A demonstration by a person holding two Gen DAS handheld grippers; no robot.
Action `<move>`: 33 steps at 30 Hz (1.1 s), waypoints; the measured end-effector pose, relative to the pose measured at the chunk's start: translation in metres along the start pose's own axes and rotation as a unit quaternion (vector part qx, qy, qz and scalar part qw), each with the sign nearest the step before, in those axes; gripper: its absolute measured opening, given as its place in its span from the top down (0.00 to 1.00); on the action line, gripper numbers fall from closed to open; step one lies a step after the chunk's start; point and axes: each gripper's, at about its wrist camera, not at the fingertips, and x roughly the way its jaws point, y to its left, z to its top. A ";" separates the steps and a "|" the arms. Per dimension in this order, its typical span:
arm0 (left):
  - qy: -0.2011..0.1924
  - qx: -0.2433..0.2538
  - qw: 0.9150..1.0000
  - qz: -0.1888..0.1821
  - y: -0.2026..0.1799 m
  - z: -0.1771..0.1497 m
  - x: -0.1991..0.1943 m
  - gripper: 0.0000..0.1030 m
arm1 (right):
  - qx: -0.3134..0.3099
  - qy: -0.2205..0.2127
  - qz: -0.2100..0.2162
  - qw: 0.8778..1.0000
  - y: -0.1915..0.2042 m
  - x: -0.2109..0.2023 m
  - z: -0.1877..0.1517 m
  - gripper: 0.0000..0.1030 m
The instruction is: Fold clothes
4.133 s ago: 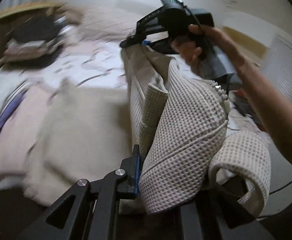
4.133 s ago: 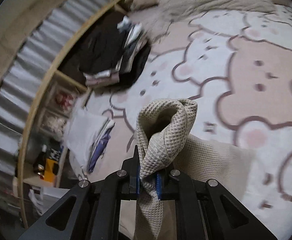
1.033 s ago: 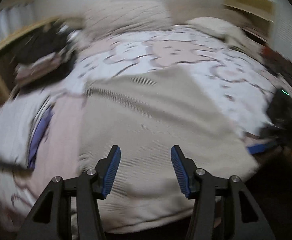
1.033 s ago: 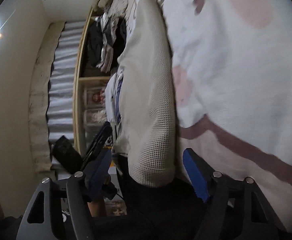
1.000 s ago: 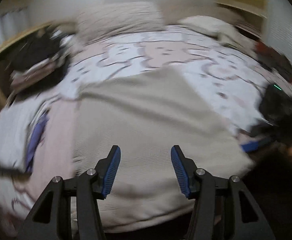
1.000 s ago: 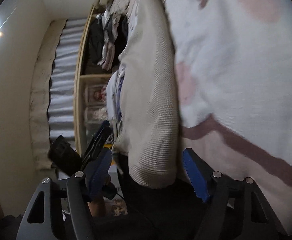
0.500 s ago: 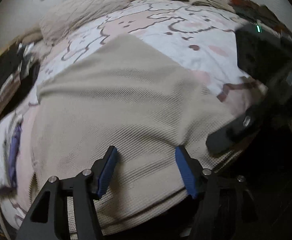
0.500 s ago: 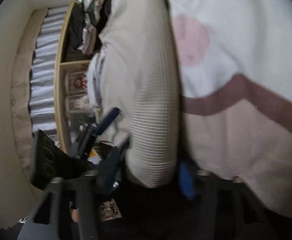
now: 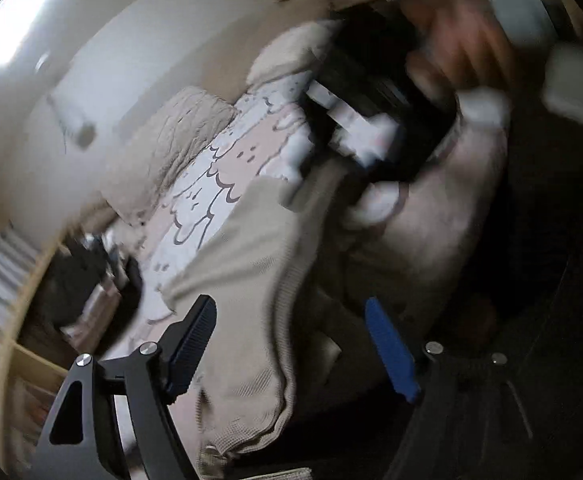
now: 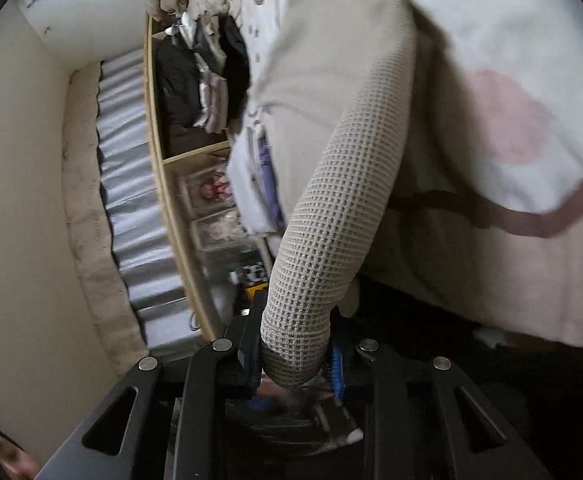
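Note:
A beige waffle-knit garment point(image 9: 247, 280) lies spread on the bed with the pink and white cartoon cover point(image 9: 227, 168). Its near edge hangs over the bed's side. My left gripper point(image 9: 291, 340) is open, and the garment's hanging corner sits between its blue pads without being pinched. In the right wrist view my right gripper point(image 10: 295, 360) is shut on a rolled corner of the same garment point(image 10: 331, 216). The right gripper's black body and the hand holding it show blurred in the left wrist view point(image 9: 375, 92).
A wooden shelf frame point(image 10: 159, 168) beside the bed holds a pile of dark and pale clothes point(image 10: 203, 76). A folded white and purple stack point(image 10: 255, 184) lies at the bed's edge. Pillows point(image 9: 171, 140) lie at the headboard. Grey corrugated curtain point(image 10: 127, 200) behind.
Both grippers let the garment down flat on the bed and opened. Since then the right gripper has shut on the garment's near corner, and the left gripper has tilted and moved to the other hanging corner.

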 end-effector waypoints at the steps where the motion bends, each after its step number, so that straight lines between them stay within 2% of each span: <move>1: 0.012 0.019 1.000 0.013 -0.008 -0.001 0.008 0.25 | -0.001 0.003 0.000 1.000 0.007 0.002 0.002 0.74; 3: 0.030 0.065 0.996 0.053 -0.024 -0.003 0.029 0.25 | -0.002 0.006 -0.002 1.000 0.014 0.002 0.003 0.74; 7: 0.060 0.141 0.981 0.116 -0.038 -0.013 0.064 0.25 | 0.001 0.010 -0.012 1.000 0.018 -0.001 0.002 0.74; 12: 0.089 0.251 0.954 0.138 -0.041 -0.053 0.090 0.25 | 0.010 0.007 -0.008 1.000 0.015 -0.002 0.003 0.74; 13: 0.091 0.262 0.952 0.134 -0.040 -0.060 0.091 0.25 | 0.011 0.006 -0.007 1.000 0.015 -0.002 0.003 0.74; 15: 0.088 0.263 0.954 0.115 -0.035 -0.068 0.088 0.41 | 0.013 0.005 -0.005 1.000 0.014 -0.002 0.003 0.74; 16: 0.089 0.256 0.957 0.103 -0.032 -0.070 0.087 0.60 | 0.014 0.004 -0.005 1.000 0.013 -0.002 0.002 0.74; 17: 0.090 0.239 0.963 0.087 -0.027 -0.069 0.085 0.73 | 0.013 0.002 -0.007 1.000 0.012 -0.002 0.002 0.74; 20: 0.077 0.181 0.980 0.038 -0.010 -0.064 0.077 0.81 | 0.006 -0.011 -0.022 1.000 0.007 -0.007 0.000 0.74; 22: 0.076 0.125 0.989 -0.002 0.009 -0.058 0.075 0.82 | -0.017 -0.027 -0.067 0.997 0.008 -0.011 -0.002 0.74; 24: 0.079 0.069 0.994 -0.041 0.032 -0.049 0.074 0.82 | -0.041 -0.043 -0.111 0.992 0.009 -0.015 -0.004 0.72; 25: 0.080 0.044 0.994 -0.059 0.042 -0.044 0.075 0.83 | -0.063 -0.052 -0.137 0.987 0.012 -0.015 -0.008 0.69; 26: 0.083 0.022 0.993 -0.076 0.051 -0.040 0.077 0.83 | -0.086 -0.061 -0.163 0.981 0.015 -0.015 -0.011 0.62; 27: 0.085 0.001 0.992 -0.092 0.060 -0.036 0.078 0.83 | -0.113 -0.071 -0.189 0.973 0.021 -0.014 -0.016 0.48; 28: 0.087 -0.017 0.990 -0.107 0.067 -0.033 0.080 0.83 | -0.140 -0.081 -0.215 0.963 0.027 -0.013 -0.020 0.40; 29: 0.090 -0.036 0.988 -0.122 0.074 -0.030 0.081 0.83 | -0.170 -0.100 -0.244 0.950 0.034 -0.014 -0.026 0.29; 31: 0.100 -0.068 0.981 -0.152 0.088 -0.025 0.085 0.83 | -0.232 -0.134 -0.303 0.915 0.051 -0.015 -0.038 0.28; 33: 0.114 -0.085 0.974 -0.176 0.095 -0.023 0.086 0.83 | -0.309 -0.168 -0.385 0.853 0.068 -0.011 -0.056 0.28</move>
